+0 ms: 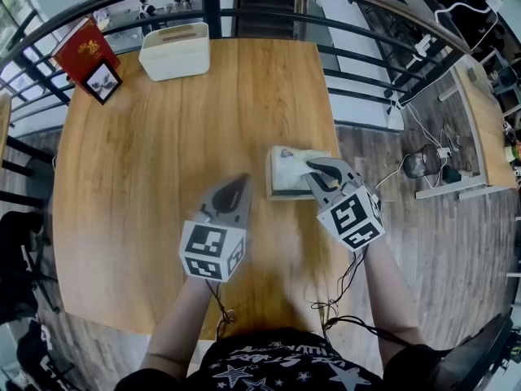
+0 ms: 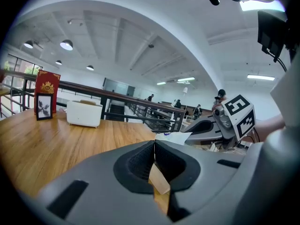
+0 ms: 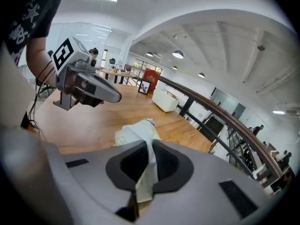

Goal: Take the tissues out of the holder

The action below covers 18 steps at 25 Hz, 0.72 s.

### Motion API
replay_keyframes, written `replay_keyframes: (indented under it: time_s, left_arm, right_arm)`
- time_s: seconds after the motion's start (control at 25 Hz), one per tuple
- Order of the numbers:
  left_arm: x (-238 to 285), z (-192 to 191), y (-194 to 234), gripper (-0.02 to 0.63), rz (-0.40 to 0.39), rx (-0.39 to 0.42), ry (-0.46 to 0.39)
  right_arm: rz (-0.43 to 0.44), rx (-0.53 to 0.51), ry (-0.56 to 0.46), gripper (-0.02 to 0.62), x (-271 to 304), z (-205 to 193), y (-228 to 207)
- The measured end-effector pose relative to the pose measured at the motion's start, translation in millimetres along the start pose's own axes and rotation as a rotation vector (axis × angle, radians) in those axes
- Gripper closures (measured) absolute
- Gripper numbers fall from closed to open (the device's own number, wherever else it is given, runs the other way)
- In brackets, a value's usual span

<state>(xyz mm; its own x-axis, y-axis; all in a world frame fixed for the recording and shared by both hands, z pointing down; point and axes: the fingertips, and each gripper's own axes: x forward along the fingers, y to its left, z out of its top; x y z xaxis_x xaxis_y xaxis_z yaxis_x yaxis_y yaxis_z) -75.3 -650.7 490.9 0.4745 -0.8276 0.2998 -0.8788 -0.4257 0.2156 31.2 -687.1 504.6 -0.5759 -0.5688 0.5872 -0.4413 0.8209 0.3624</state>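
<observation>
**Right jaws nip a tissue at the holder; left jaws closed on nothing**

The right gripper (image 3: 151, 145) has its dark, ribbed pads pinched on a thin, pale tissue (image 3: 146, 172). The sheet runs as a soft, creased strip down between the pads. Beyond the tips it widens into a crumpled white peak that rises from the holder (image 1: 281, 184). The holder is a flat, rectangular tray near the right edge of the table (image 1: 163, 177), whose top is smooth, warm-toned wood with a straight grain.

The left gripper (image 2: 154, 144) hangs just left of the holder, apart from it. Its textured pads are pressed together with nothing between them.

At the far edge of the table stand a white box (image 1: 174, 50) with rounded corners, a red carton (image 1: 82, 47) and a small framed picture (image 1: 103, 81).
</observation>
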Motion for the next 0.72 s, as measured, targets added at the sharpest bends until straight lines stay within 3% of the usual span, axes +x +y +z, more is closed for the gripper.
replay_keyframes:
  time_s: [0.4,0.72]
  left_arm:
    - [-39.6,2.5,-27.8,0.592,0.012,0.009,-0.017]
    - [-88.5,-4.9,-71.4,0.592,0.026,0.020,-0.026]
  right_arm:
    - [-0.052,0.036,-0.117,0.569,-64.0,37.8,15.4]
    - [-0.041,0.049,-0.147,0.568,-124.6,34.2,59.6]
